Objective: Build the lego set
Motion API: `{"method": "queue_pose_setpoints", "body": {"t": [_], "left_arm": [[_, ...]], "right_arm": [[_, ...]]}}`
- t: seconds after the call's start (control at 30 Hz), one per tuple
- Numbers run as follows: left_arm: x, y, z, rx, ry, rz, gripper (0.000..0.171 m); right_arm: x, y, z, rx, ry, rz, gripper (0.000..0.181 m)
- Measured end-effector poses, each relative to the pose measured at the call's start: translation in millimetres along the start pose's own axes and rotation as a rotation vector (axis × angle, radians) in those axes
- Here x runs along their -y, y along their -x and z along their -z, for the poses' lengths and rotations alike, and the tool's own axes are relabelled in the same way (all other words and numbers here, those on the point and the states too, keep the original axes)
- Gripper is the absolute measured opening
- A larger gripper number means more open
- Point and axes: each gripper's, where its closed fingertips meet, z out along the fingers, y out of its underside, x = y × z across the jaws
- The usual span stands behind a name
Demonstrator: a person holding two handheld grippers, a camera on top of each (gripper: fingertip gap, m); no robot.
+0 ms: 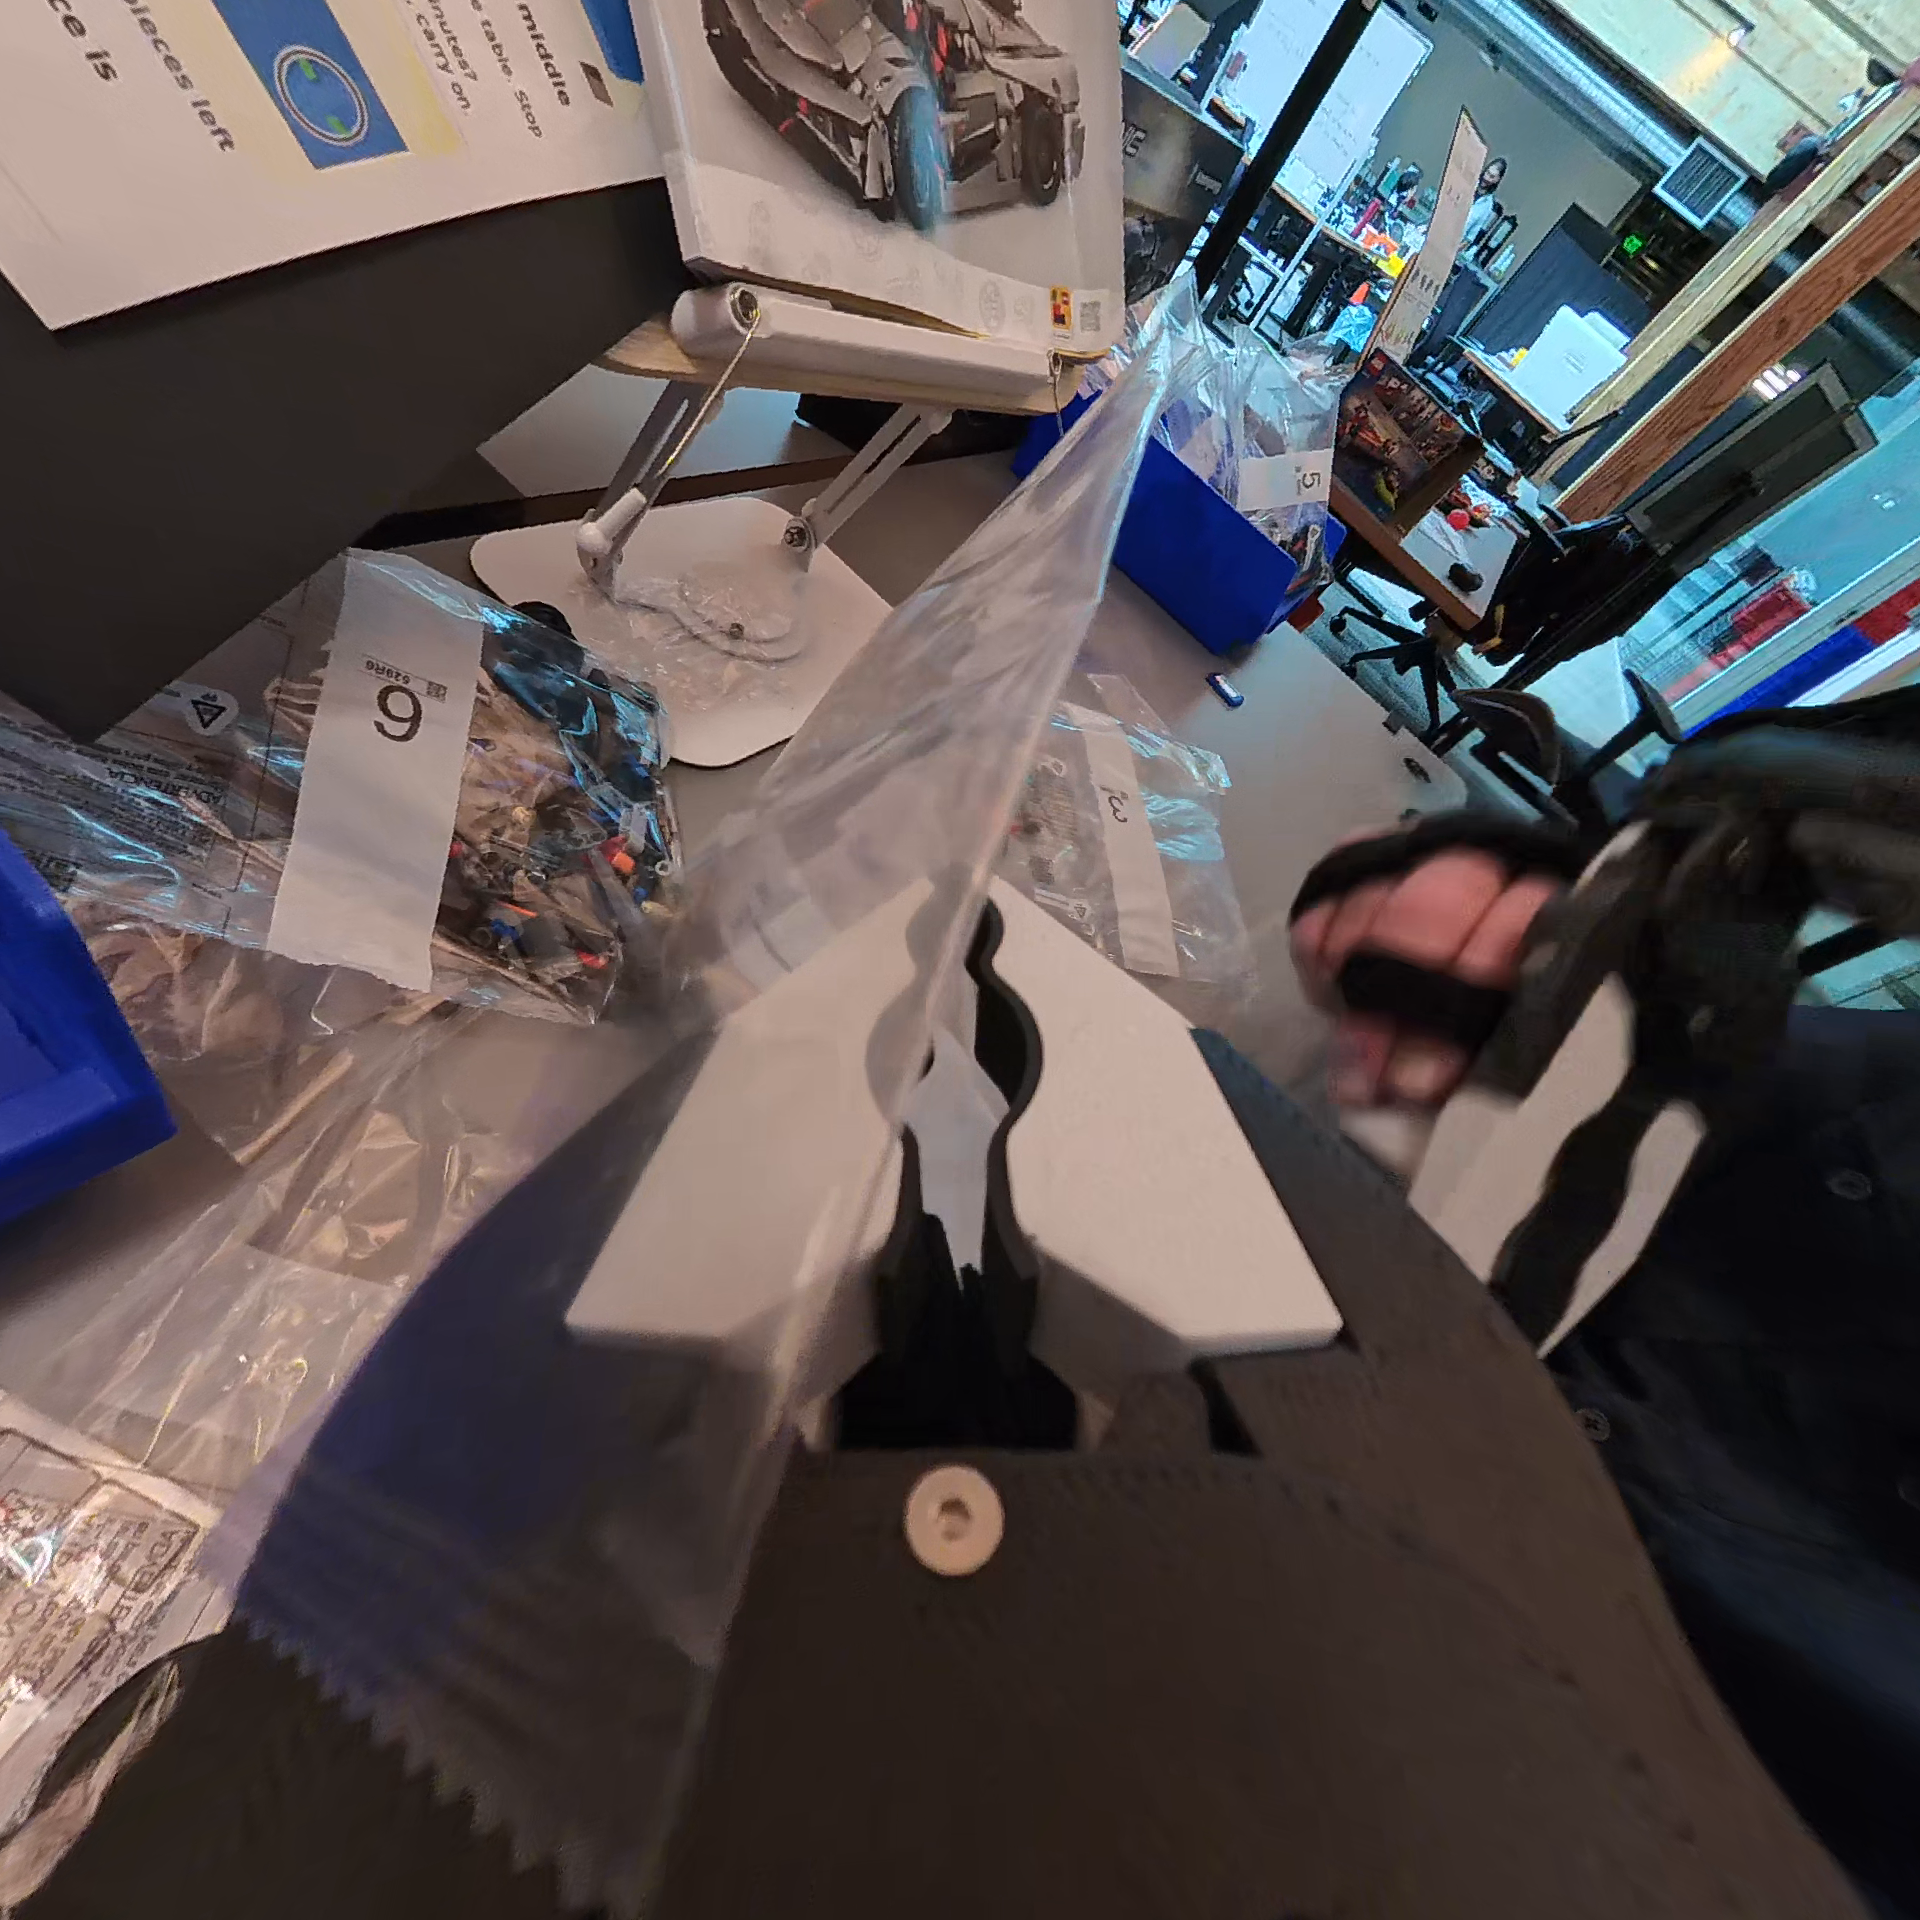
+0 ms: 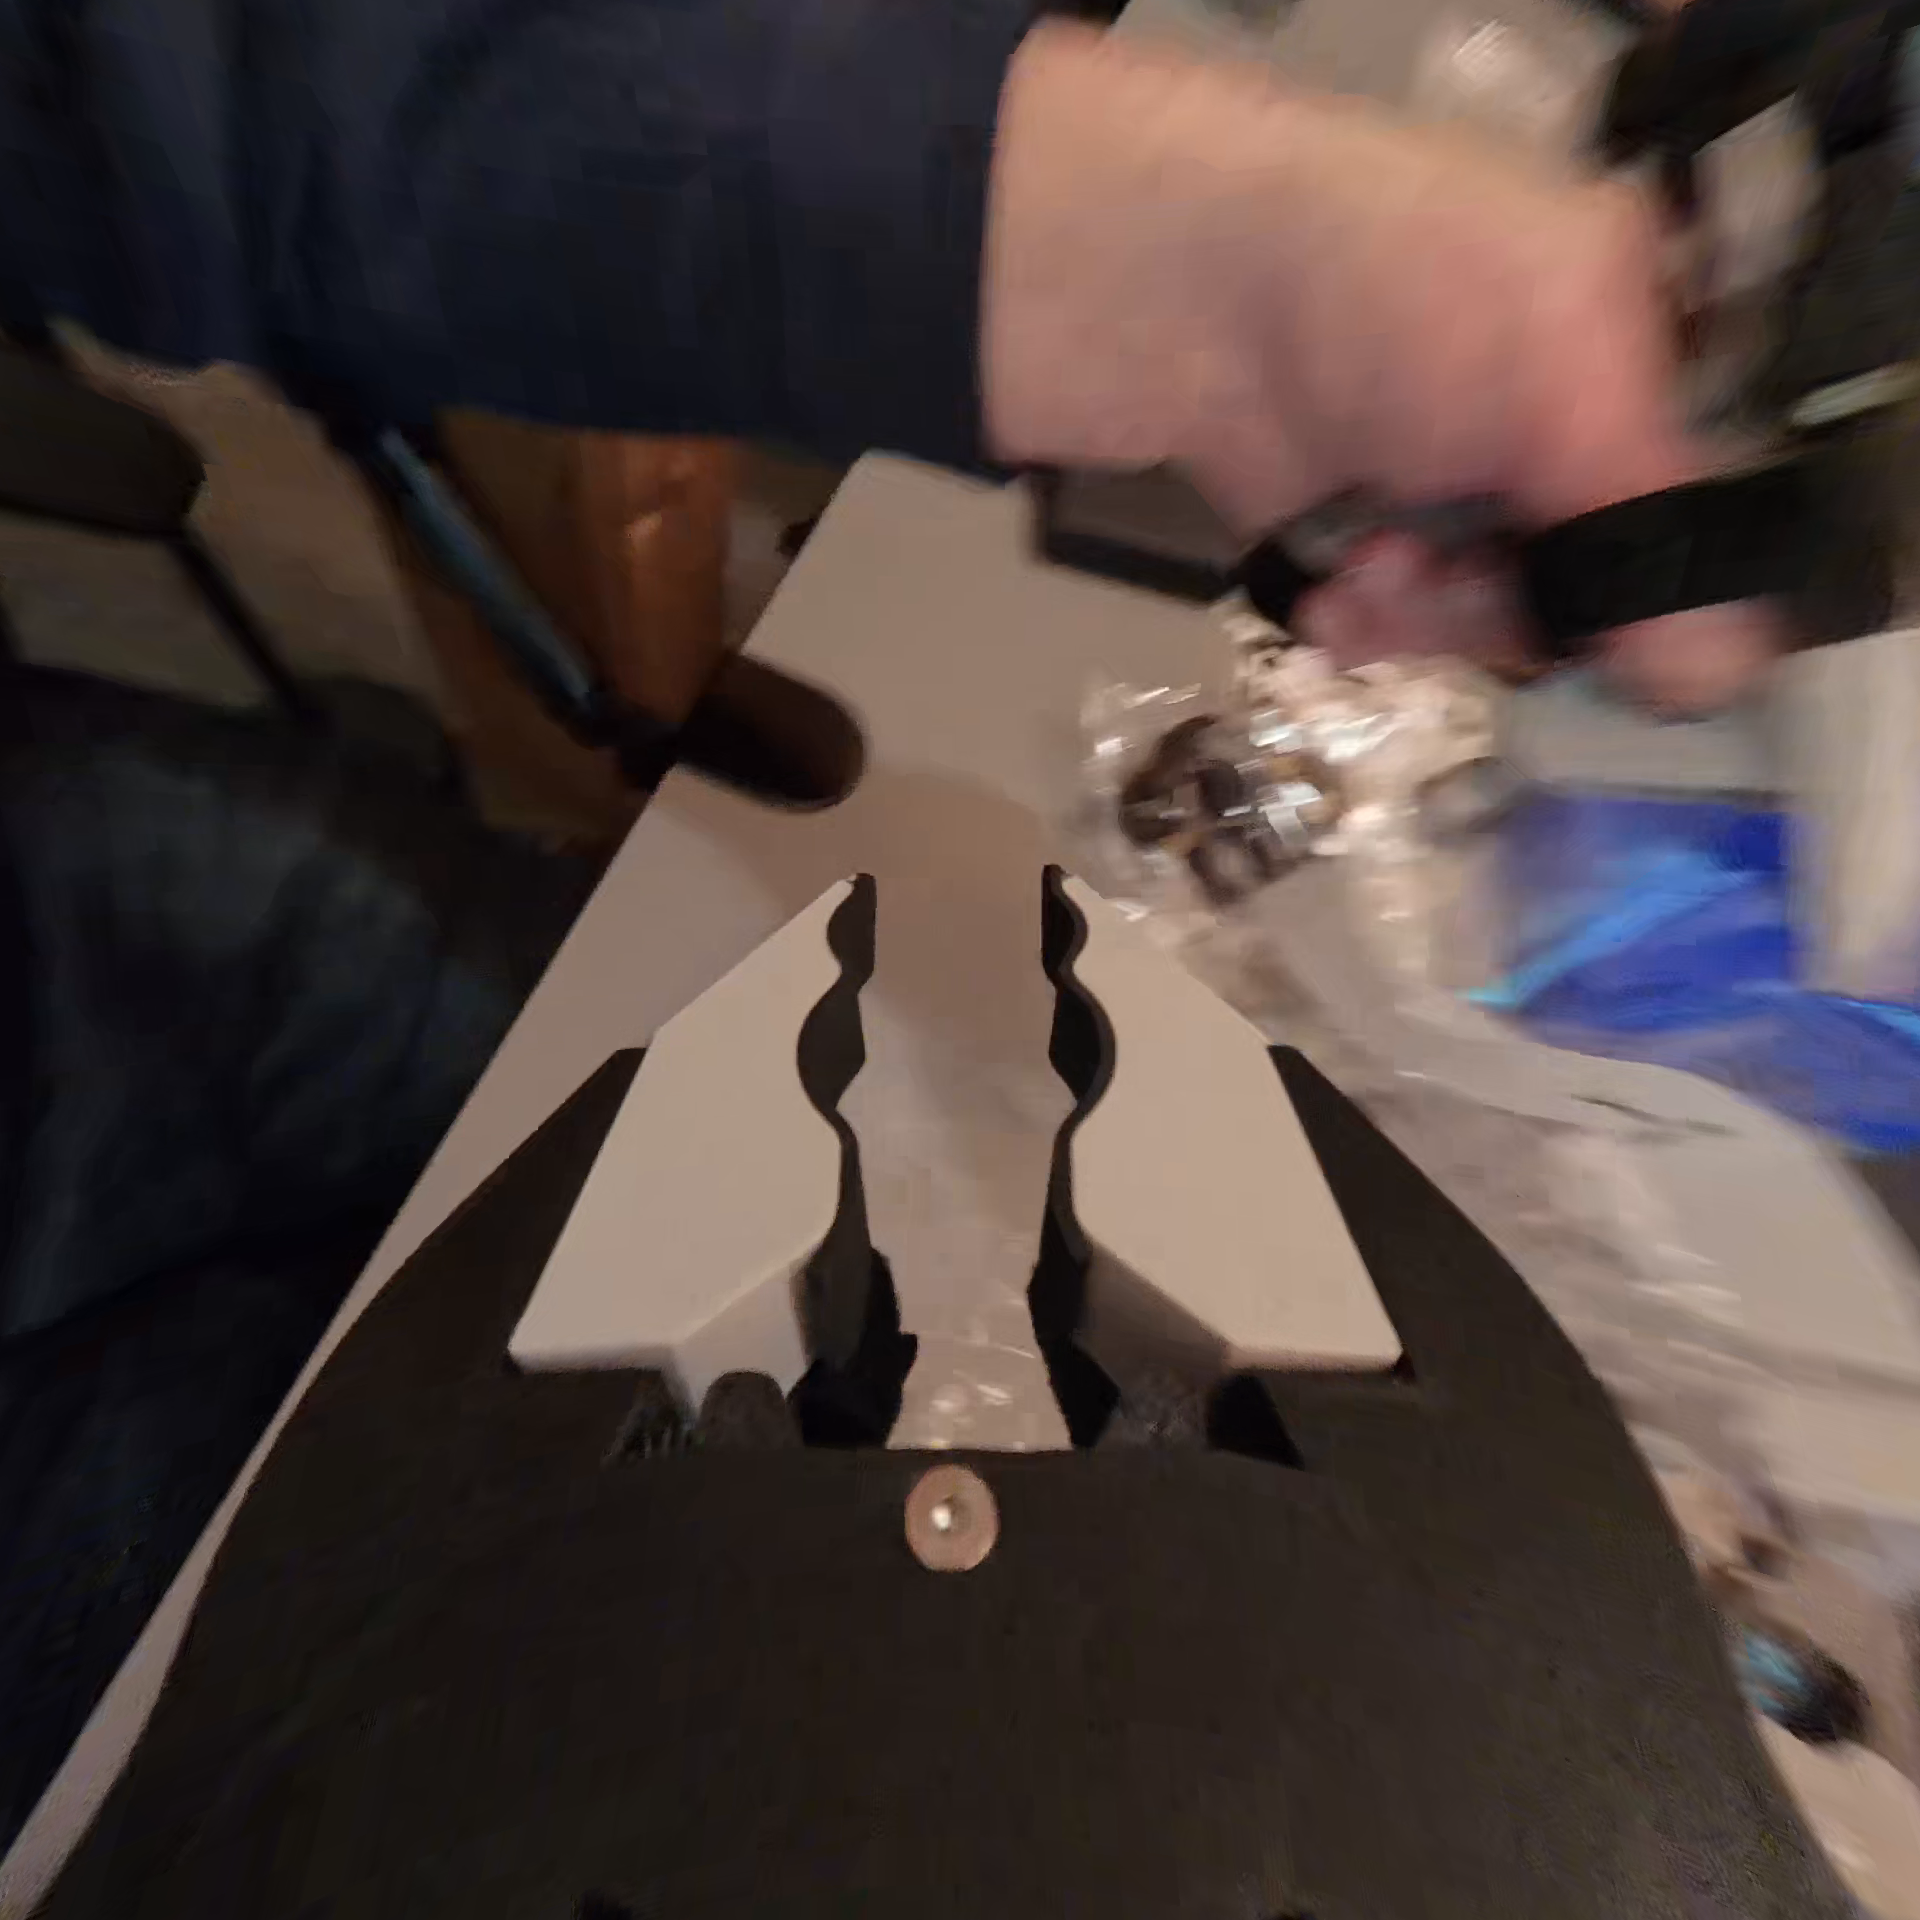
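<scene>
Counter (image 1: 1299, 727) of pale grey laminate carries everything, with blue plastic bins (image 1: 1205, 561) at its far and near edges. White folding stand (image 1: 717, 613) props an instruction booklet with a grey car on its cover (image 1: 894, 156) at the back. Large clear numbered bag of small mixed lego parts (image 1: 499, 790) lies left of centre, and a flatter clear numbered bag (image 1: 1132, 831) lies to its right. Left gripper (image 1: 977, 997), white-fingered on a black body, has its jaws closed on a clear empty plastic bag with a serrated edge (image 1: 935, 727), held up off the counter. Right gripper (image 2: 956, 904) hangs over the counter edge, jaws parted with nothing between them. Hand (image 2: 1299, 270), blurred, shows beyond it above a small crumpled clear bag of dark parts (image 2: 1247, 769).
</scene>
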Motion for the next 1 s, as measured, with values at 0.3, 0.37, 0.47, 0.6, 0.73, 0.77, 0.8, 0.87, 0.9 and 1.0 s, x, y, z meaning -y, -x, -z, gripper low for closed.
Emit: {"method": "queue_pose_setpoints", "body": {"t": [0.3, 0.37, 0.47, 0.6, 0.73, 0.77, 0.8, 0.87, 0.9, 1.0], "left_arm": [[1, -5, 2, 0.009, 0.008, -0.019, 0.0], [2, -4, 3, 0.008, 0.005, -0.016, 0.0], [2, -2, 5, 0.006, 0.002, -0.009, 0.0], [2, -2, 5, 0.005, 0.001, -0.009, 0.0], [1, -5, 3, 0.0, 0.009, -0.014, 0.0], [1, -5, 3, -0.003, 0.011, -0.014, 0.0], [1, -6, 2, -0.003, 0.015, -0.015, 0.0], [0, -8, 0, -0.005, 0.019, -0.018, 0.0], [0, -9, 0, -0.007, 0.022, -0.019, 0.0], [-1, -10, -2, -0.007, 0.028, -0.023, 0.0]], "right_arm": [[-89, 49, -102, 0.225, 0.276, -0.041, 0.014], [-88, 53, -104, 0.25, 0.264, -0.052, 0.005], [-89, 52, -97, 0.254, 0.278, -0.059, 0.005], [-63, 28, -67, 0.173, 0.17, -0.085, 0.005], [-7, -32, 2, -0.034, -0.013, -0.095, 0.005], [6, -51, 22, -0.111, -0.052, -0.086, 0.005], [17, -71, 40, -0.187, -0.092, -0.081, 0.005], [31, -106, 70, -0.287, -0.142, -0.115, 0.005], [33, -121, 80, -0.331, -0.15, -0.128, 0.005], [11, -152, 78, -0.355, -0.045, -0.178, 0.009]]}}
